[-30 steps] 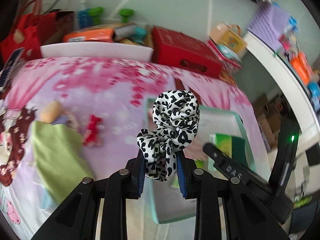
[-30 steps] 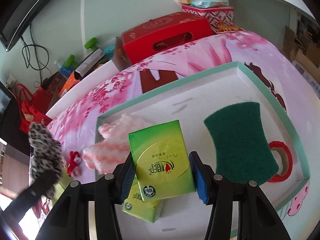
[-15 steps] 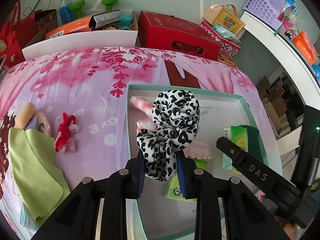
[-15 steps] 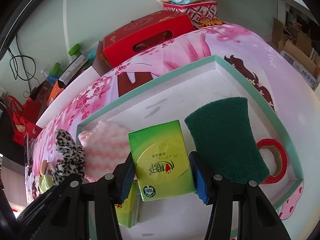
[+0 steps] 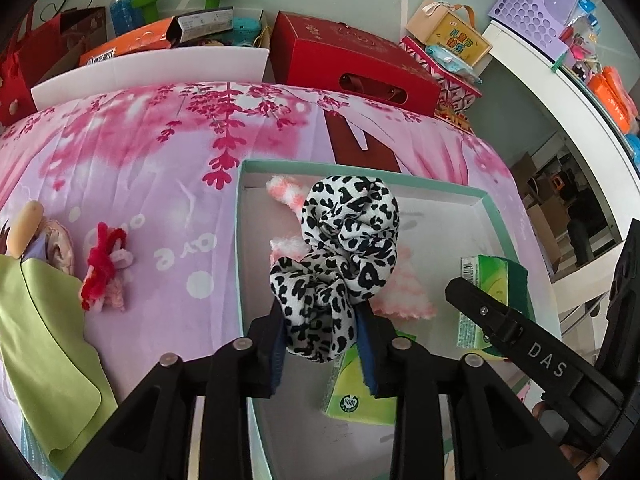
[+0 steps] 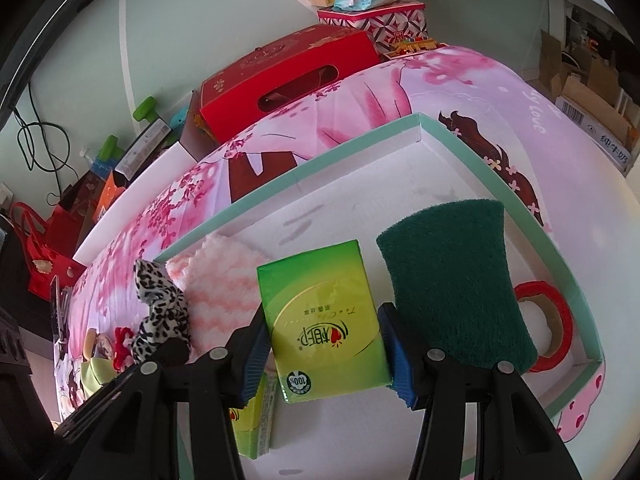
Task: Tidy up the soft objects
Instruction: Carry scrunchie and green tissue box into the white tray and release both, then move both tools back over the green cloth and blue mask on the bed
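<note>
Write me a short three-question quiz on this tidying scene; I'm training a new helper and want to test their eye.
1. True or false: the left tool carries a spotted hair tie.
2. What does the right tool hold? A) a green sponge B) a green tissue pack C) a roll of red tape
3. Name the dark green thing lying in the tray beside the red tape roll.

Key
1. True.
2. B, the tissue pack.
3. The scouring pad.
</note>
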A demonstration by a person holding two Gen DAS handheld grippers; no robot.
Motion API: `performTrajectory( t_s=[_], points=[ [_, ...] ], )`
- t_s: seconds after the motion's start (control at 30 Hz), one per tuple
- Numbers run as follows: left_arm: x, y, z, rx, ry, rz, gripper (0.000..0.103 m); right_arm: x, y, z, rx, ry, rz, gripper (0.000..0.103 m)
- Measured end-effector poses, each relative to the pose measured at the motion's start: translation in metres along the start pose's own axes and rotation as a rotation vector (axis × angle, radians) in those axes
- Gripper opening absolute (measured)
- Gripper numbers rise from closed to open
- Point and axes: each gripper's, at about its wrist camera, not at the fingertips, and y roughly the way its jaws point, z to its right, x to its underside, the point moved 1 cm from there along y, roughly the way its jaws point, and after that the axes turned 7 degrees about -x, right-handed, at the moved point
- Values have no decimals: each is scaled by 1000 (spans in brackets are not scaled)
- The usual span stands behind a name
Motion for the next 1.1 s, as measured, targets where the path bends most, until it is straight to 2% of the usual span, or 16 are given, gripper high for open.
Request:
performTrajectory(
  t_s=[0.13, 0.27, 0.33, 0.57, 0.63, 0.73, 0.83, 1.1],
  points=[
    [-1, -7, -1, -16, 5, 2, 51, -1, -3, -1, -4, 5, 4, 56],
    [-1, -13, -3, -25, 4, -2, 57, -2, -8, -3, 3, -6, 18, 58],
    [-2, -18, -4, -26, 1, 2, 63, -3, -11, -4, 3, -8, 23, 66],
    [-4, -32, -12, -49, -16, 34, 68, -5, -18, -9, 6, -29, 32, 72],
    [-5, -35, -19, -80, -31, 47, 84, -5, -18, -10, 13, -34, 29, 80],
    [-7, -37, -31, -140, -70, 70, 89, -5, -17, -9, 29, -33, 24, 86],
    [-7, -38, -45, -186, -111, 79, 90, -5, -17, -7, 53, -30, 27, 90],
    [-5, -35, -68, -251, -197, 51, 90, -5, -16, -6, 71, -31, 27, 95]
  ],
)
